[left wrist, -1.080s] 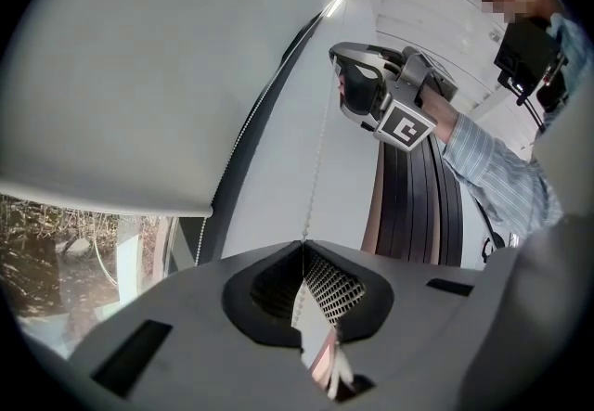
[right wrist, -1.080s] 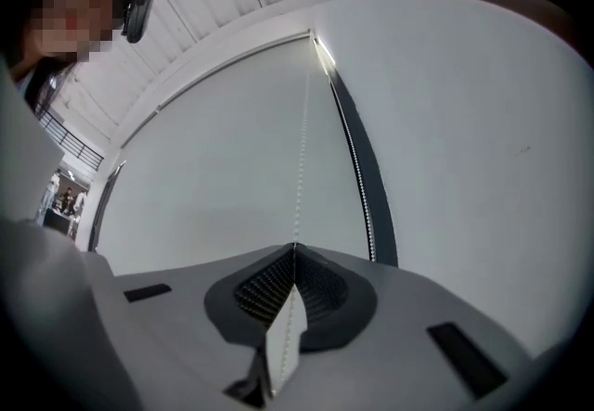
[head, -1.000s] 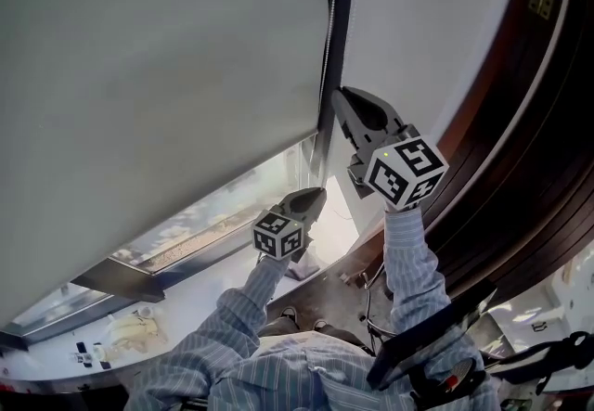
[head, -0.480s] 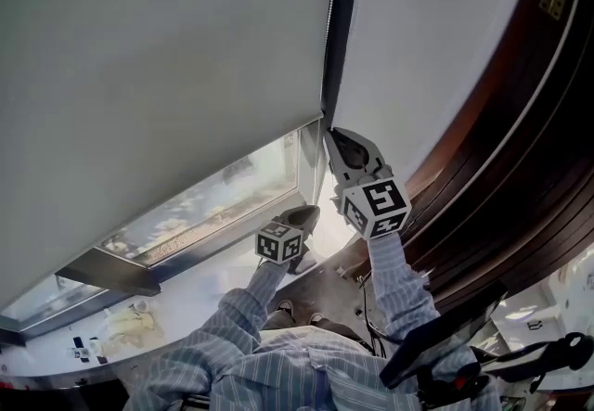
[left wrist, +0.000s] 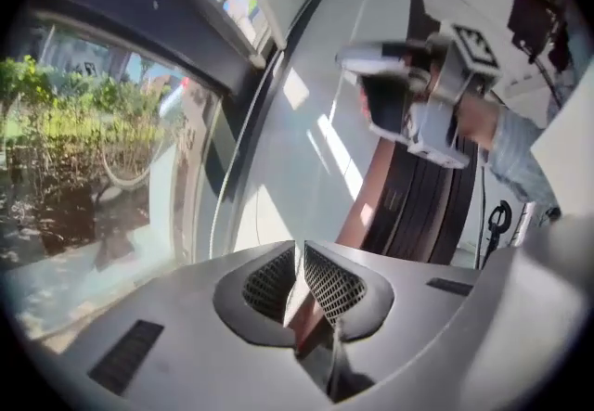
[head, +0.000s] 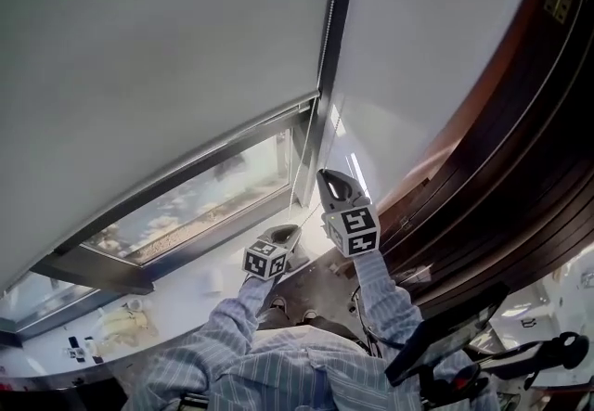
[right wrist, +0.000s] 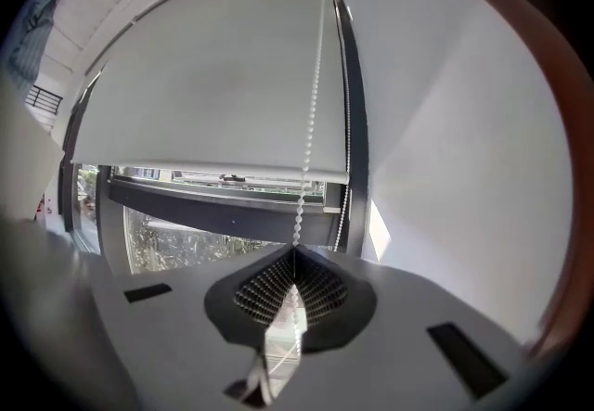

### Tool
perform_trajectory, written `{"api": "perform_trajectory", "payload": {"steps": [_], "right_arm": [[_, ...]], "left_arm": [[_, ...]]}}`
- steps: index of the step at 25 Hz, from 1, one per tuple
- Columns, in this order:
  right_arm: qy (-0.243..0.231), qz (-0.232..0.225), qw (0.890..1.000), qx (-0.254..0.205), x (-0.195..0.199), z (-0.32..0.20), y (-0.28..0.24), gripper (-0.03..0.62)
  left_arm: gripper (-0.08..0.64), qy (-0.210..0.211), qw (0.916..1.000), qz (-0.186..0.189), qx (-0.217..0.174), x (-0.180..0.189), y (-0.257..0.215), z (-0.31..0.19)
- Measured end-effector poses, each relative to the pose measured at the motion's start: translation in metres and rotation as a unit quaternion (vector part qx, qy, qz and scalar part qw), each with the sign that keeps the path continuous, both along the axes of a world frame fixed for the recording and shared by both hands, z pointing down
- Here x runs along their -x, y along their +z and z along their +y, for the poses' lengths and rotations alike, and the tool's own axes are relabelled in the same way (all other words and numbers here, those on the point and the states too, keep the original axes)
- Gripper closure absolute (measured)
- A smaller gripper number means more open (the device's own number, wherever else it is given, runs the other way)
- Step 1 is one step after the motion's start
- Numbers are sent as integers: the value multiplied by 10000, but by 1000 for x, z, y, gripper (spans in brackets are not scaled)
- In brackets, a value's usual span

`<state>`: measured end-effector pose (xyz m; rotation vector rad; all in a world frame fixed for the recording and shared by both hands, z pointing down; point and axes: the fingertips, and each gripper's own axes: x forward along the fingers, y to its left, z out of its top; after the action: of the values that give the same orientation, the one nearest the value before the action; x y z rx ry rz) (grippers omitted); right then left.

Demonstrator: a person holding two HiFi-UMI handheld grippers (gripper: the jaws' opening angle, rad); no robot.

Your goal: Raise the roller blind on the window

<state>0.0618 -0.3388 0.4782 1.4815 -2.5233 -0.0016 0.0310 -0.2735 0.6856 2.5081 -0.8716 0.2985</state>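
Observation:
The white roller blind covers most of the window, and its bottom bar hangs above a strip of bare glass. A white bead chain drops along the dark window frame. My right gripper is shut on this chain, which runs taut up from the jaws. Lower and to the left, my left gripper is shut; I see no chain leading out in front of it. In the left gripper view the right gripper shows blurred at upper right.
A white wall stands right of the window, then dark wooden panelling. A second strand of chain hangs by the frame. Small items lie on the sill. Striped sleeves fill the bottom of the head view.
Both grippers have come down along the window frame, the right one with the chain in its jaws. The blind's bottom edge sits higher and more glass shows.

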Motion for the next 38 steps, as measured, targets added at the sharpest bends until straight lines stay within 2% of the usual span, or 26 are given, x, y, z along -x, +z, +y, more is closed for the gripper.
{"api": "perform_trajectory", "payload": {"steps": [1,3,5,8,10,13,15,18,22,24,28,30,32,34,38], "right_arm": [[11,11,10000,-2,-1,-2,1,586],[-37,7,10000,47,1,-5,-1,586],[-103,-73,9999,92,4,-5,-1,586],[-145,-234,9996,88,10,-3,0,586],[-213,-276,9993,108,18,-3,1,586],[-302,-280,9990,163,27,-1,4,586],[-311,-294,9989,173,28,1,4,586],[-303,-297,9990,172,28,4,5,586],[-274,-323,9990,162,26,8,6,586],[-250,-359,9989,155,24,9,5,586],[-228,-348,9990,175,22,13,10,586],[-193,-369,9991,88,20,16,10,586],[-173,-357,9992,65,21,19,14,586],[-175,-246,9993,203,24,24,30,586],[15,-95,9980,621,14,33,82,586]], "left_arm": [[551,-234,9988,206,-372,8,-22,-5],[526,-668,9899,620,-1081,27,-76,-18],[494,-739,9781,1068,-1625,34,-142,-28],[460,-183,9588,1641,-2313,21,-254,-37],[460,263,9436,1826,-2750,7,-325,-38],[460,582,9246,1771,-3323,-11,-406,-42],[460,559,9175,1678,-3562,-20,-439,-50],[462,372,9167,1628,-3629,-25,-463,-65],[465,352,9082,1759,-3780,-28,-478,-64],[539,353,9059,1812,-3811,-28,-481,-62],[546,279,9062,2076,-3674,-24,-480,-62],[548,123,8993,2013,-3880,-21,-479,-62],[548,-23,8928,2125,-3972,-15,-474,-60],[551,-44,8959,2226,-3845,-15,-460,-59],[551,1,9152,1933,-3537,-28,-413,-61]]}}
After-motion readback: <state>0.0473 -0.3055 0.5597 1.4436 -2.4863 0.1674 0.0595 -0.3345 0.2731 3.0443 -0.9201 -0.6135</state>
